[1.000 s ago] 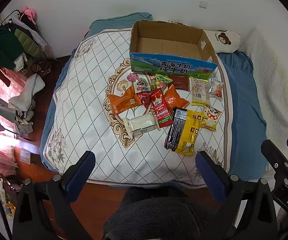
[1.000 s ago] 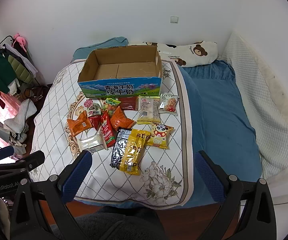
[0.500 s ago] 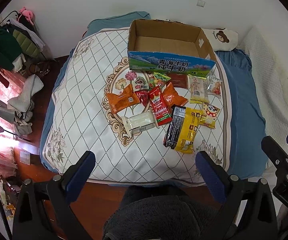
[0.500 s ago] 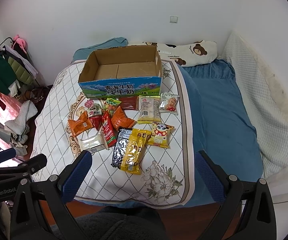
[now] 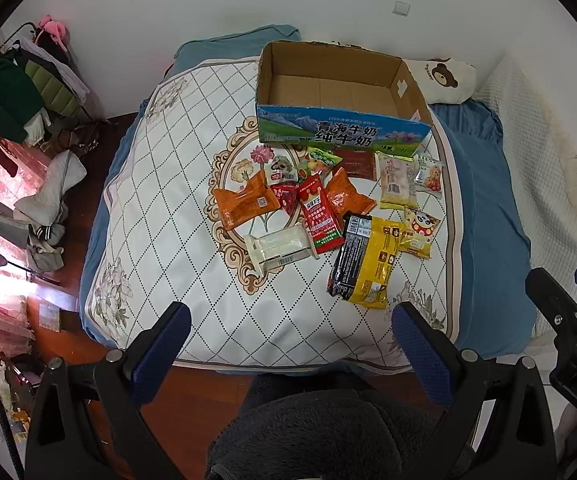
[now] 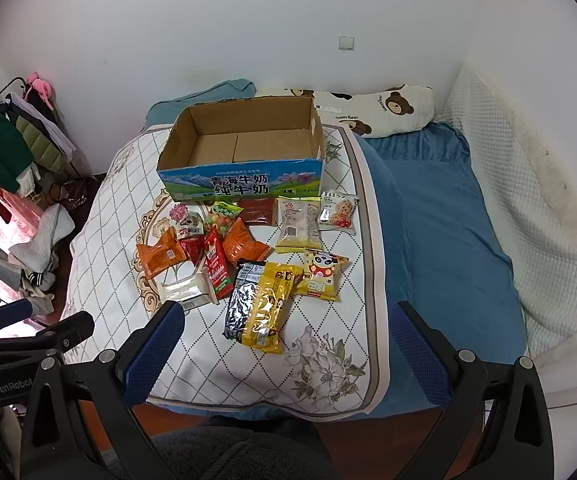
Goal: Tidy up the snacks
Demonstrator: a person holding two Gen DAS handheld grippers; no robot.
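Note:
An open cardboard box (image 5: pixel 340 92) (image 6: pixel 244 148) with a blue printed front stands empty at the far side of a quilted bed cover (image 5: pixel 160 200). Several snack packets lie in front of it: an orange packet (image 5: pixel 244 205) (image 6: pixel 160 258), a red packet (image 5: pixel 319 216), a clear white packet (image 5: pixel 280 247), a black and yellow packet (image 5: pixel 364 262) (image 6: pixel 262 304), a panda packet (image 6: pixel 322 276). My left gripper (image 5: pixel 290 328) and right gripper (image 6: pixel 286 332) are open and empty, held above the bed's near edge, apart from the snacks.
A bear-print pillow (image 6: pixel 372 110) lies behind the box. A blue sheet (image 6: pixel 440 232) covers the bed's right half. Clothes (image 5: pixel 12 92) hang and lie on the wooden floor at the left. A dark fuzzy garment (image 5: pixel 320 432) fills the bottom.
Both grippers have shifted slightly; the bed, box and snacks have drifted a little in each view. Nothing was taken hold of.

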